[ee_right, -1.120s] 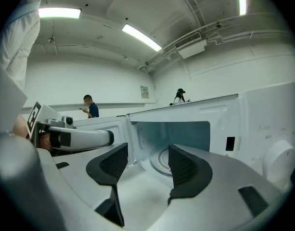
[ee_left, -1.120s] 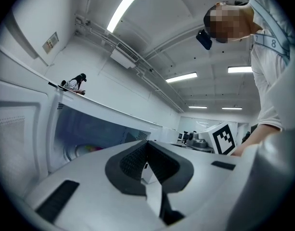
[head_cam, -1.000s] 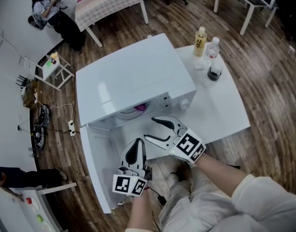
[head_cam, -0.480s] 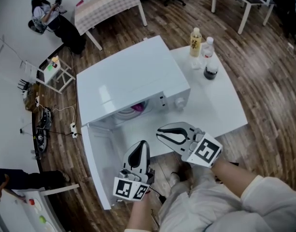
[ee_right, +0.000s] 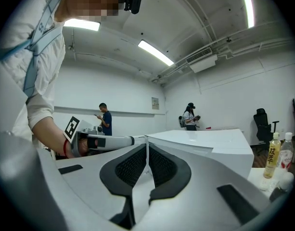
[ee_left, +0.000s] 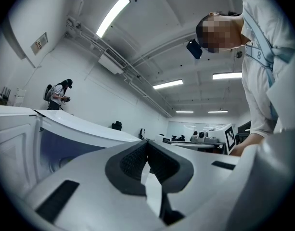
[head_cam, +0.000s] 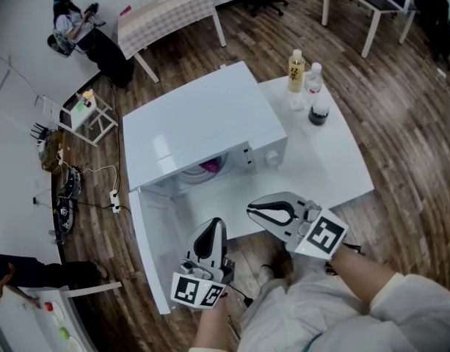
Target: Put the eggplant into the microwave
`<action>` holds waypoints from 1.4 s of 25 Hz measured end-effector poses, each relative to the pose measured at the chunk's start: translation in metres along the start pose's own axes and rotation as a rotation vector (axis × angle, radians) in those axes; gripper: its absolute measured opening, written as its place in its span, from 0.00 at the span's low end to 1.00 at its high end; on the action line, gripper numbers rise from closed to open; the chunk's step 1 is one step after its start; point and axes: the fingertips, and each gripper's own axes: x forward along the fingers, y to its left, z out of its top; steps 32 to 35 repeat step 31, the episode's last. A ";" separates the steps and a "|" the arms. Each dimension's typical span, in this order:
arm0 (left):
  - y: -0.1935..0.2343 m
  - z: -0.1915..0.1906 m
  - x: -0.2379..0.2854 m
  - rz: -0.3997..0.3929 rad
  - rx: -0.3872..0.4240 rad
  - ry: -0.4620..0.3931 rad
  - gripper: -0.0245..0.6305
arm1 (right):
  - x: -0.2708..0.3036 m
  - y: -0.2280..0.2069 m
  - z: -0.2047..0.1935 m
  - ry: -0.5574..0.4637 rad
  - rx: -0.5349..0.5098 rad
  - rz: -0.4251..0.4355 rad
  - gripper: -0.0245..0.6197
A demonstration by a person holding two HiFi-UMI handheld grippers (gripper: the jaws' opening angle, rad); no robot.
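The white microwave [head_cam: 202,127] stands on a white table, its door [head_cam: 147,248] swung wide open to the left. A purple eggplant [head_cam: 211,166] shows inside the cavity, on the turntable. My left gripper [head_cam: 213,224] hangs in front of the open cavity, jaws shut with nothing between them; the left gripper view shows its pads [ee_left: 133,160] meeting. My right gripper [head_cam: 251,210] sits to the right of it, clear of the microwave, its jaws closing with nothing between them; in the right gripper view [ee_right: 147,146] the pads touch.
On the white table [head_cam: 335,167] to the right of the microwave stand a yellow bottle [head_cam: 296,70], a clear bottle [head_cam: 313,79] and a dark bottle [head_cam: 319,111]. A person [head_cam: 78,28] stands far back, near a cloth-covered table [head_cam: 166,9]. A power strip [head_cam: 114,200] lies on the floor.
The right gripper's jaws went from wide open to shut, empty. Both grippers drew back from the microwave opening, the right one moving farther right.
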 end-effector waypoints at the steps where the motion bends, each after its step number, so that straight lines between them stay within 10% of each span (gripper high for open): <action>1: -0.001 0.001 -0.001 -0.002 0.000 -0.001 0.04 | -0.002 0.001 -0.001 0.008 0.002 -0.002 0.10; 35: -0.003 0.000 -0.006 -0.009 -0.007 0.000 0.04 | 0.000 0.018 -0.009 0.098 -0.033 0.037 0.09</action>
